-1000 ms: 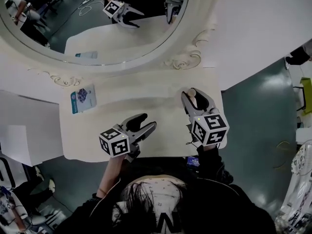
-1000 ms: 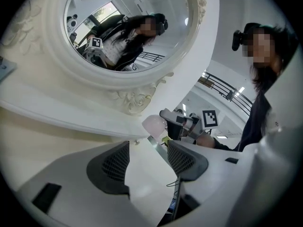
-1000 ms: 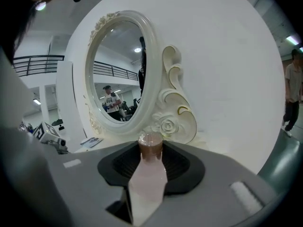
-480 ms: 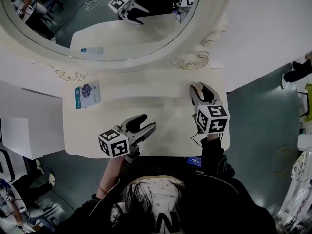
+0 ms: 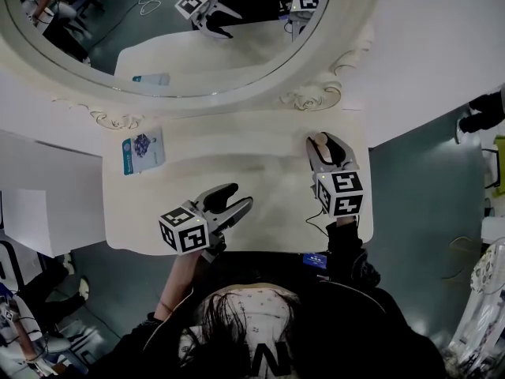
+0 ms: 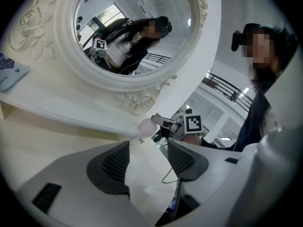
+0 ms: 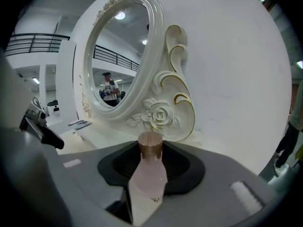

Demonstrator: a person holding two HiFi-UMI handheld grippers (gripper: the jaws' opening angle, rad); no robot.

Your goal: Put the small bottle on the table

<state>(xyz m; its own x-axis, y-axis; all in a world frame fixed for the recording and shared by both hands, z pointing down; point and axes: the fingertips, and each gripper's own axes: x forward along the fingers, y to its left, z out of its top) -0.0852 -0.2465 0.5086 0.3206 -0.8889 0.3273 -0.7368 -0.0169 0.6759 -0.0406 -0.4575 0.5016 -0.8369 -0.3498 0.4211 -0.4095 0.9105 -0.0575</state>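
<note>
The small bottle (image 7: 150, 176) is pale pink with a brown cap (image 7: 150, 144). My right gripper (image 7: 151, 162) is shut on it, the bottle upright between the two dark pads. In the head view that gripper (image 5: 327, 151) is over the right back part of the white dressing table (image 5: 260, 176), with the bottle (image 5: 319, 140) at its tip. Whether the bottle's base touches the tabletop cannot be told. My left gripper (image 5: 237, 198) hangs open over the table's front edge with nothing between its fingers. From the left gripper view (image 6: 147, 162) the bottle (image 6: 146, 126) shows ahead.
A large oval mirror (image 5: 158, 38) in an ornate white frame stands along the table's back. A blue and white card (image 5: 142, 151) lies at the table's left back. A thin cable (image 6: 171, 171) trails on the tabletop near the right gripper. The floor drops away right of the table.
My right gripper has shifted a little away from the person toward the mirror, still holding the bottle. The left gripper has stayed where it was.
</note>
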